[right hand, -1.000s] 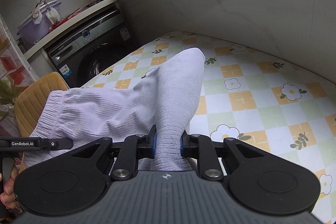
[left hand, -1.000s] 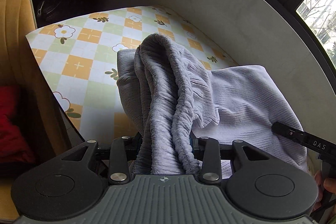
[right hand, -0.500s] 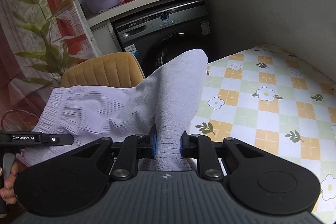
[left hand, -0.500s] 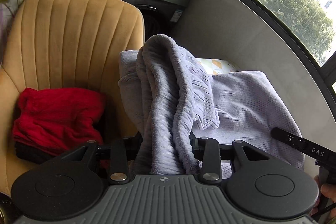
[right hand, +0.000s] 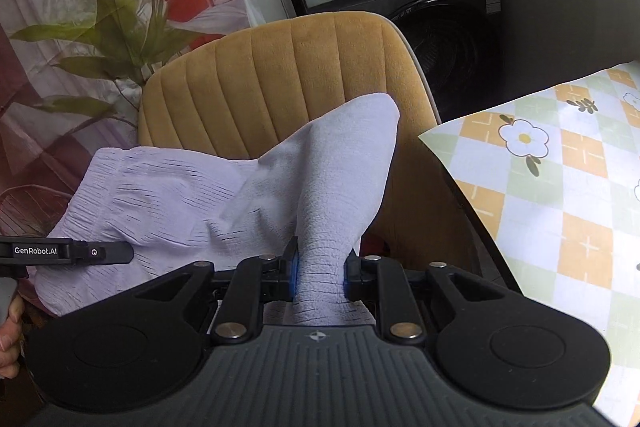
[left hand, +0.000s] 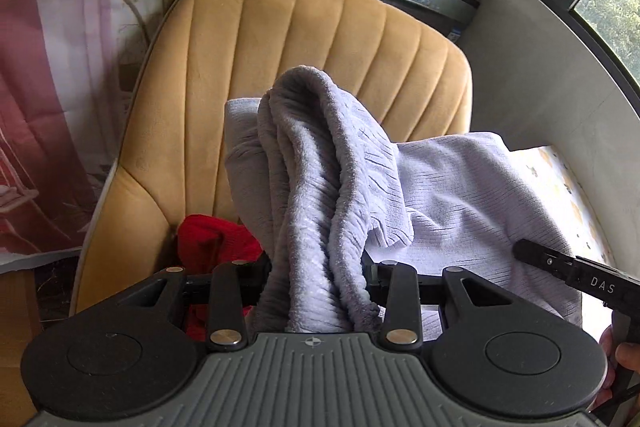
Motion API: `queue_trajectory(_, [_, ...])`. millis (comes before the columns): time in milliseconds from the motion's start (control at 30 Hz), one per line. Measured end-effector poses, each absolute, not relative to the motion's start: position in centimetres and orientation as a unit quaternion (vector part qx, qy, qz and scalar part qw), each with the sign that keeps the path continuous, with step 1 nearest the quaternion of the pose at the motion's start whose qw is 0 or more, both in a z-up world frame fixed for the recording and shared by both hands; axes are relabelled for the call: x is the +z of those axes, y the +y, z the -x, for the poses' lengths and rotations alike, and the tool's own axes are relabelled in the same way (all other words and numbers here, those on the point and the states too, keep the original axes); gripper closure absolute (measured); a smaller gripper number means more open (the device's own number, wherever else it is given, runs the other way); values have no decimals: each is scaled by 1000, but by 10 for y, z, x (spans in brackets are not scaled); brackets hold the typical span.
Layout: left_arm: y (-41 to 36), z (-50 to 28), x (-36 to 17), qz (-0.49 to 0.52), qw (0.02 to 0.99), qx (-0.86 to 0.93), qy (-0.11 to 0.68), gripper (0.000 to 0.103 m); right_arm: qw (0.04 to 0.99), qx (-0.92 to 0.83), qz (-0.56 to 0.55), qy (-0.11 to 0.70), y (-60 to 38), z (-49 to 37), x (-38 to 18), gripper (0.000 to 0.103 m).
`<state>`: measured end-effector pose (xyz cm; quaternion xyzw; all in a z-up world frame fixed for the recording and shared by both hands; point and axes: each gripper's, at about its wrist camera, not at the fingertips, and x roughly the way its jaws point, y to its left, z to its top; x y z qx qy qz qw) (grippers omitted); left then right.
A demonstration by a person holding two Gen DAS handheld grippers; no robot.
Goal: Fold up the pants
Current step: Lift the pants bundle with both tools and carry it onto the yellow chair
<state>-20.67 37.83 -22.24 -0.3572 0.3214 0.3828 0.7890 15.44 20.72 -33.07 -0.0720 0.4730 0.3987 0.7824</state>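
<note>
Both views have swung off the flower-checked desk [right hand: 560, 187]: a second ago it filled the background, now the ribbed mustard-yellow upholstered chair [left hand: 320, 47] does. Judgement: the folded garment is being carried off the desk toward the chair, where a red cloth [left hand: 212, 235] already lies, so folding looks finished and placement remains.

Pale lilac ribbed fleece pants [left hand: 320, 187] hang in the air between the tongs, bunched in thick soft layers, gathered waistband toward the left. Left tongs [left hand: 316, 279] clamp a fat multi-layer bundle, jaws moderately apart. Right tongs [right hand: 320, 275] pinch a thinner fold, jaws narrow.
</note>
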Motion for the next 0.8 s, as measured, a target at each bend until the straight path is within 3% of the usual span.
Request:
queue_trajectory(467, [450,198,-359,389,738,388,393,61,745,307,130,578,267,-192,-496,82])
queue_trajectory(667, [453,191,-374,380,731,390,412,55,742,294,145,584,271,-194,-512,79])
queue_trajectory(800, [455,183,-367,356,734,389,428,45,744,291,147,583,269,-194,-506,67])
